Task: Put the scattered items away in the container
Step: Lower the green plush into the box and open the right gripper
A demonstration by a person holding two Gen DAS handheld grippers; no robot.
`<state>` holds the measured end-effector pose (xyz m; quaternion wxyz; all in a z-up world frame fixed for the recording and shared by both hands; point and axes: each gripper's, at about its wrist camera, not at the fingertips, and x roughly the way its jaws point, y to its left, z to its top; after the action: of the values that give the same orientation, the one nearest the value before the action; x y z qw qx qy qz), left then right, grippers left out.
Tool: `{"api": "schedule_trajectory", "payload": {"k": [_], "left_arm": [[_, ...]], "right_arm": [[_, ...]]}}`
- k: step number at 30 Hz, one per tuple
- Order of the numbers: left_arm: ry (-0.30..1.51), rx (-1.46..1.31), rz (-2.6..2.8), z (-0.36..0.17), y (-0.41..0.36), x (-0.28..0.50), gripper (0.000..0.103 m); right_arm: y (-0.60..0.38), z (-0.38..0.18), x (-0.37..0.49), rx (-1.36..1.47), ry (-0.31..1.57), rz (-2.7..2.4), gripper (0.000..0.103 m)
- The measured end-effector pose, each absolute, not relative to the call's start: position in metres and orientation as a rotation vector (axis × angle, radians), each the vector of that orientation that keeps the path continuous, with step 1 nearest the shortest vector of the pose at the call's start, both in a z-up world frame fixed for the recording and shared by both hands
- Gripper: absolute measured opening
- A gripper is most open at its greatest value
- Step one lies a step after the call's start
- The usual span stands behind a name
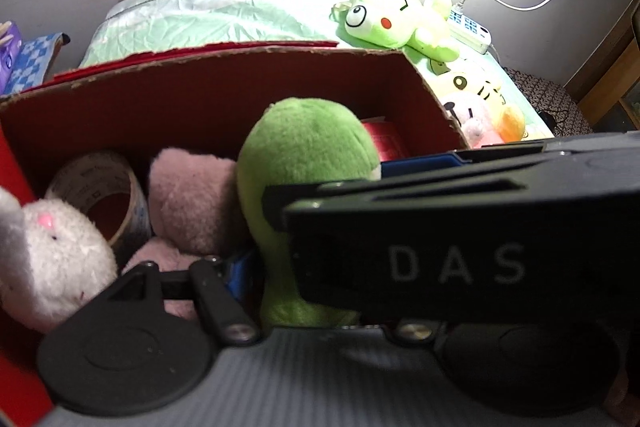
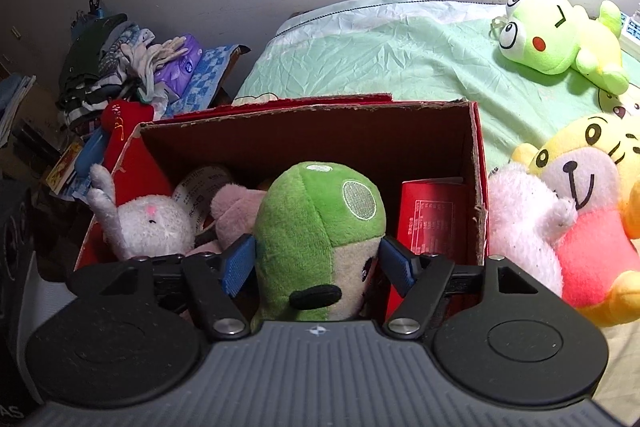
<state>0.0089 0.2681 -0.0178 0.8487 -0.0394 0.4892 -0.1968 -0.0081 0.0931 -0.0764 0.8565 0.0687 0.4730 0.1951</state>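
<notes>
Green plush (image 2: 320,239) sits in the cardboard box (image 2: 478,179), between the right gripper's (image 2: 318,269) blue pads (image 2: 240,263). Jaws spread wide; pads flank the plush on both sides, contact unclear. White bunny (image 2: 150,227), pink plush (image 2: 234,203) and tape roll (image 1: 100,187) lie left of it, red carton (image 2: 434,219) right. Left gripper (image 1: 256,263) mostly hidden behind the right one's body; its state cannot be told. Frog (image 2: 556,35) and yellow plush (image 2: 592,211) remain on the bed.
</notes>
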Motion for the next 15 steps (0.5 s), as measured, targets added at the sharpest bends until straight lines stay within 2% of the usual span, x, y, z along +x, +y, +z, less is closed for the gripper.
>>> {"api": "schedule_trajectory", "payload": {"k": [8, 9, 11, 13, 15], "left_arm": [[1.036, -0.111, -0.361, -0.015, 0.267, 0.011, 0.064], [1.036, -0.116, -0.356, -0.015, 0.268, 0.01, 0.064], [1.038, -0.119, -0.347, -0.016, 0.266, 0.01, 0.064], [1.041, -0.111, -0.341, -0.015, 0.263, 0.01, 0.064], [1.039, -0.102, -0.336, -0.014, 0.26, 0.011, 0.064]], "right_arm": [[0.059, -0.068, -0.01, 0.363, 0.882, 0.402, 0.072], [0.058, -0.068, -0.009, 0.375, 0.876, 0.405, 0.07], [0.059, -0.068, -0.006, 0.366, 0.879, 0.418, 0.056], [0.064, -0.069, -0.005, 0.346, 0.883, 0.431, 0.048], [0.068, -0.071, -0.005, 0.336, 0.89, 0.441, 0.048]]}}
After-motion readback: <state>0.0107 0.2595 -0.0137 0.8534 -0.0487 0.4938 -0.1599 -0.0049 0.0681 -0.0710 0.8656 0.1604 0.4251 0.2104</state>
